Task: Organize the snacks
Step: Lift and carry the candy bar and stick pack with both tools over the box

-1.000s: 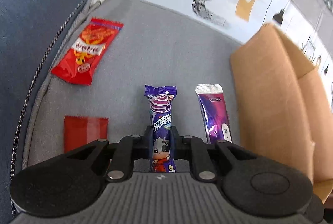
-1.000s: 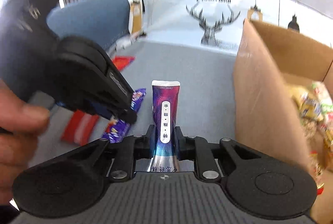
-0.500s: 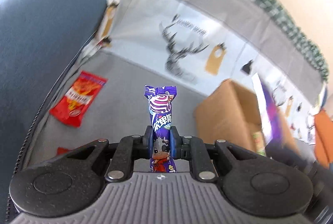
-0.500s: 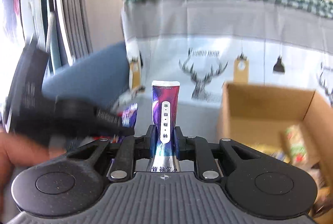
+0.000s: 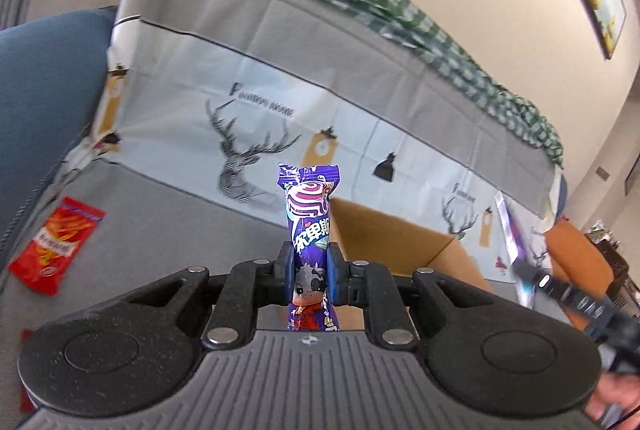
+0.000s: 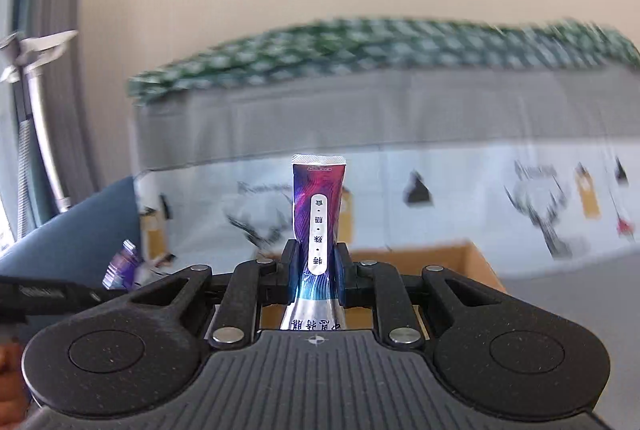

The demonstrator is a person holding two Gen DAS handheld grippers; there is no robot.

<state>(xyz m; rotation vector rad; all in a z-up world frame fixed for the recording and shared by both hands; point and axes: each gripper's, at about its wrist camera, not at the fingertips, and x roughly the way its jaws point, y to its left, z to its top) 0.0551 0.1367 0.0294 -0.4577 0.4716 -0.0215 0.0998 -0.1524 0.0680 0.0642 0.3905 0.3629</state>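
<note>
My left gripper (image 5: 310, 266) is shut on a purple candy wrapper with a cartoon figure (image 5: 310, 214) and holds it upright in the air above the sofa seat. My right gripper (image 6: 317, 264) is shut on a purple-blue sachet with a silver end (image 6: 318, 206), also lifted. The open cardboard box (image 5: 384, 234) lies just behind and right of the left gripper; its rim shows in the right wrist view (image 6: 464, 258). The right gripper with its sachet appears blurred at the right of the left wrist view (image 5: 532, 270).
A red snack packet (image 5: 56, 246) lies on the grey seat at the left, and a corner of another red packet (image 5: 26, 334) shows at the lower left. A deer-print cloth (image 5: 256, 150) covers the sofa back. A blue cushion (image 5: 44, 82) is on the left.
Both grippers have lifted their packets off the seat and tilted up toward the sofa back; the box now sits lower in both views.
</note>
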